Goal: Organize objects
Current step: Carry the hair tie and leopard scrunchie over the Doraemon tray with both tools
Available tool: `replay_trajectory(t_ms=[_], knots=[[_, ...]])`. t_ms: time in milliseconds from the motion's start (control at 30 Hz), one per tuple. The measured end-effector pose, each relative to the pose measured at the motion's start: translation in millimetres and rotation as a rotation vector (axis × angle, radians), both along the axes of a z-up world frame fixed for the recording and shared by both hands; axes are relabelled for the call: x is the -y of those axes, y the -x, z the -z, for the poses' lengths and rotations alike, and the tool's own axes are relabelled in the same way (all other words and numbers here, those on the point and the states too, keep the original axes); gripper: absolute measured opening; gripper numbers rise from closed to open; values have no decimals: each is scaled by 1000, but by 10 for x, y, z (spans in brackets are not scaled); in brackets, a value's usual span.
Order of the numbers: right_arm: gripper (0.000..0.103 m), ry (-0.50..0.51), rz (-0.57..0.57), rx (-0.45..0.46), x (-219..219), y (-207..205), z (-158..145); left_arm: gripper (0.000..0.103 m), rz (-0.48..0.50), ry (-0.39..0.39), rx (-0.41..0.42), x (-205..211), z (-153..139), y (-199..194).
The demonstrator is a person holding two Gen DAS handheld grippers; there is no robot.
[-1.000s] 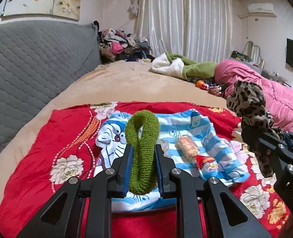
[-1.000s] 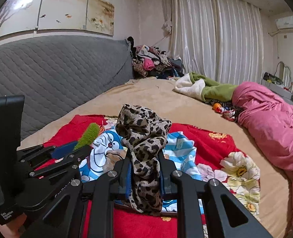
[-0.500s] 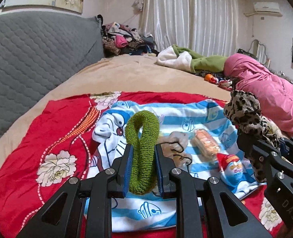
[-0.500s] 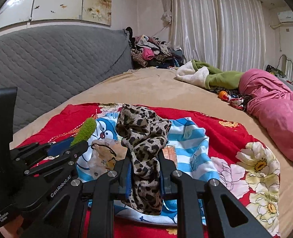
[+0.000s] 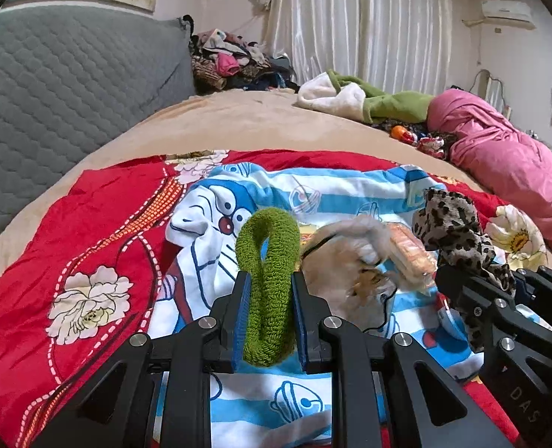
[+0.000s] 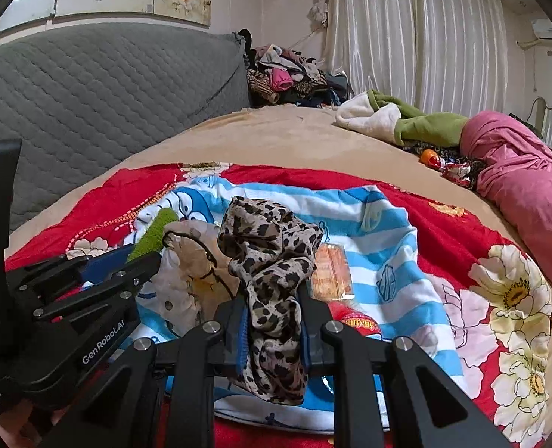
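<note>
While your left gripper point(image 5: 268, 298) pinches the looped green terry-cloth hair band point(image 5: 269, 283) between its blue-padded fingers point(image 5: 241, 317), your right gripper point(image 6: 274, 321) is clamped on the crumpled leopard-print fabric scrunchie point(image 6: 272, 268), so both jaws stand narrow around soft cloth. Take the blue-and-white striped cartoon cat towel point(image 5: 335, 194) as your landmark: both held things hang just above its near part, the green band over the cat's face side, the leopard scrunchie further toward the pink bedding. On that towel, between your two grippers, lies a pale beige floral cloth with a thin black cord point(image 6: 194, 261), and just beside it a clear-wrapped orange snack pack point(image 6: 330, 272). A red packet with printed lettering point(image 6: 354, 319) rests at the towel's near edge, partly hidden behind your right gripper. Under the towel spreads a red flowered sheet point(image 5: 89, 231), which lies on the tan bed point(image 5: 246, 123). Beyond the towel, well apart from it, a rolled pink quilt point(image 6: 522, 171) and a green-and-white fleece garment point(image 5: 358, 97) sit on the bed.
</note>
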State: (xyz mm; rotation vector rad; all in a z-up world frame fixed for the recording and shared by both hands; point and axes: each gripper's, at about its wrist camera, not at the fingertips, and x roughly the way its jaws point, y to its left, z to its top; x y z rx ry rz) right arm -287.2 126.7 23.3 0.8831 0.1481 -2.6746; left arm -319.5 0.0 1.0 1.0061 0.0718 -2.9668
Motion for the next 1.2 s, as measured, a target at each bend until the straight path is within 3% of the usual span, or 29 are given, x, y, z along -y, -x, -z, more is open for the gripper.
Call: replay_trajectory(t_ms=[1200], knots=[[21,-70,-14,109,87,183,399,23,18,2,81,-51,307,176]])
